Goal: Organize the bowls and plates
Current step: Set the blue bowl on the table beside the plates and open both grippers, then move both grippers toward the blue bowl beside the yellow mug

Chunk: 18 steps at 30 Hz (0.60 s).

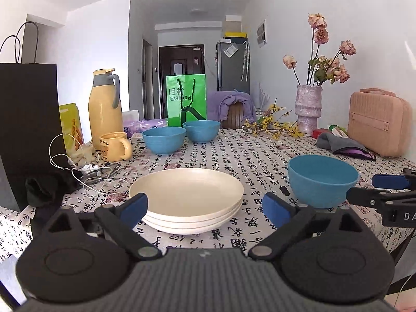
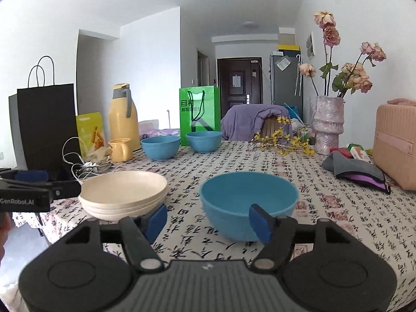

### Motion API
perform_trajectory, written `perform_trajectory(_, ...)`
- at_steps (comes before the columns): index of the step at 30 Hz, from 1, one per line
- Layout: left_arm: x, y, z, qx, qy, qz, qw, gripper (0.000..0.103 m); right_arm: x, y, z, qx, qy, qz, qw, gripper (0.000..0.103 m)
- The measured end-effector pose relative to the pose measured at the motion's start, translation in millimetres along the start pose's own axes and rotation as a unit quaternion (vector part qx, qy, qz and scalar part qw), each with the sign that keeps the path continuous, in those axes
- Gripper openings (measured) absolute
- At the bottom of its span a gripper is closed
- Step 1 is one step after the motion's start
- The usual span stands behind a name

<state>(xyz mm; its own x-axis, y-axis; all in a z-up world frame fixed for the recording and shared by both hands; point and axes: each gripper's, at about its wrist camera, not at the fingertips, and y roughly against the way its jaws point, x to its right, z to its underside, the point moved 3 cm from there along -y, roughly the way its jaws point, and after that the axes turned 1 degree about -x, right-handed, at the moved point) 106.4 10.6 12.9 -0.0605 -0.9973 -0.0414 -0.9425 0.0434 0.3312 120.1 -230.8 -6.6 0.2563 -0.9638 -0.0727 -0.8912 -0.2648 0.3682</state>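
Note:
A stack of three cream plates (image 1: 186,197) sits on the patterned tablecloth near the front edge; it also shows in the right wrist view (image 2: 123,193). My left gripper (image 1: 205,209) is open, its fingers either side of the stack's front, holding nothing. A blue bowl (image 2: 249,202) stands right of the plates, also seen in the left wrist view (image 1: 322,179). My right gripper (image 2: 209,222) is open just in front of this bowl, its right pad (image 2: 260,223) overlapping the bowl's near wall. Two more blue bowls (image 1: 164,140) (image 1: 201,130) stand side by side at the back.
At the left stand a black paper bag (image 1: 28,130), a yellow thermos (image 1: 105,106), a yellow mug (image 1: 114,146) and tangled white cables (image 1: 78,171). A green bag (image 1: 186,98) stands behind the far bowls. A vase of flowers (image 1: 308,109), grey cloth (image 1: 340,143) and pink case (image 1: 378,122) are at the right.

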Motion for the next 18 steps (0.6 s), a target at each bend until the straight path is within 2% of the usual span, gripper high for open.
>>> perform_trajectory(5, -18.9, 3.3, -0.6, 0.008, 0.021, -0.011, 0.9997, 0.100, -29.9, 2.9, 0.8, 0.006, 0.015, -0.018, 1.000, 0.078)
perform_trajectory(9, -35.8, -0.6, -0.5, 0.005, 0.045, -0.018, 0.9988, 0.101, -42.5, -1.9, -6.2, 0.013, 0.029, -0.019, 0.999, 0.078)
perform_trajectory(18, -68.8, -24.3, -17.8, -0.012, 0.068, -0.022, 0.9973, 0.101, -62.7, -40.0, -37.8, 0.011, 0.028, -0.028, 0.999, 0.078)
